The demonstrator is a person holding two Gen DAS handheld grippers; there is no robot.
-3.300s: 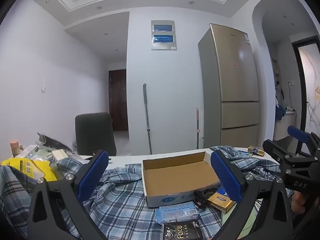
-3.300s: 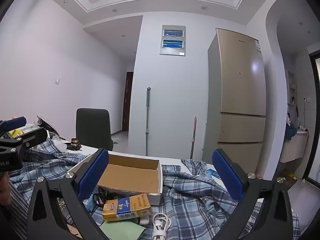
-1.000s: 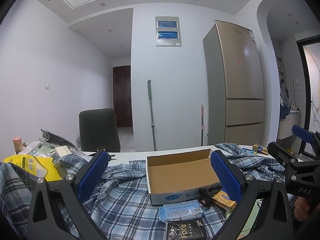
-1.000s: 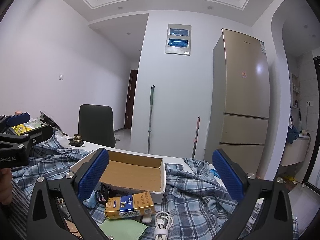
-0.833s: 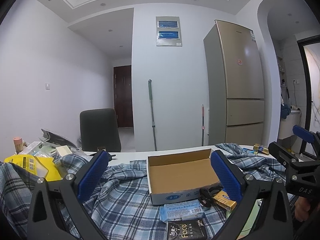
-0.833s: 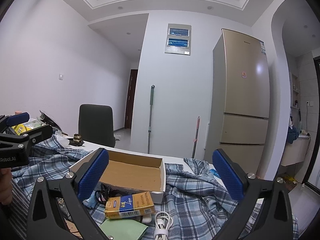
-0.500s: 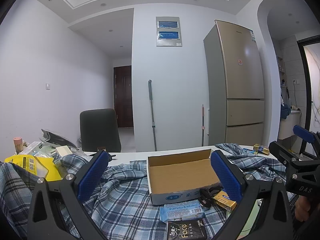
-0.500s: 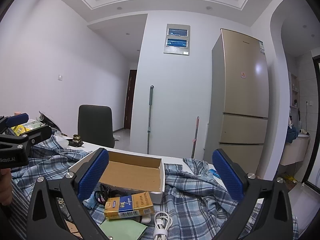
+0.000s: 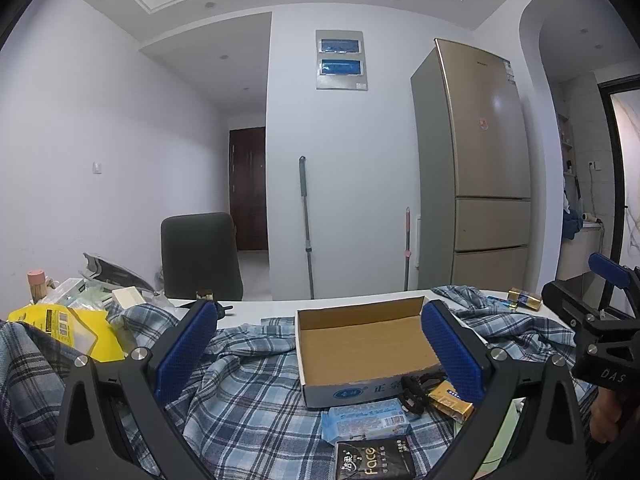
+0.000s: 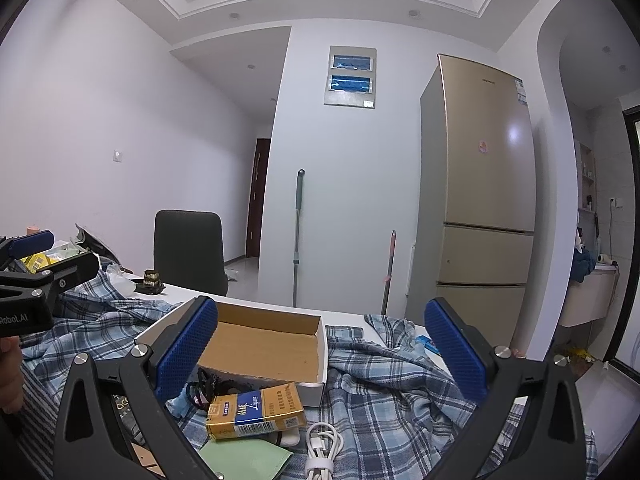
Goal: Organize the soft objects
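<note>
Both claws, left claw (image 9: 320,354) and right claw (image 10: 322,350), hang wide open and empty above the table (image 9: 276,309). The plaid shirt (image 9: 248,392) lies crumpled around the cardboard box (image 9: 360,344). Nothing looks started; next, probably, one claw must descend and pinch a fold.

Gold fridge (image 9: 482,168), dark chair (image 9: 200,254), mop (image 9: 306,224).
</note>
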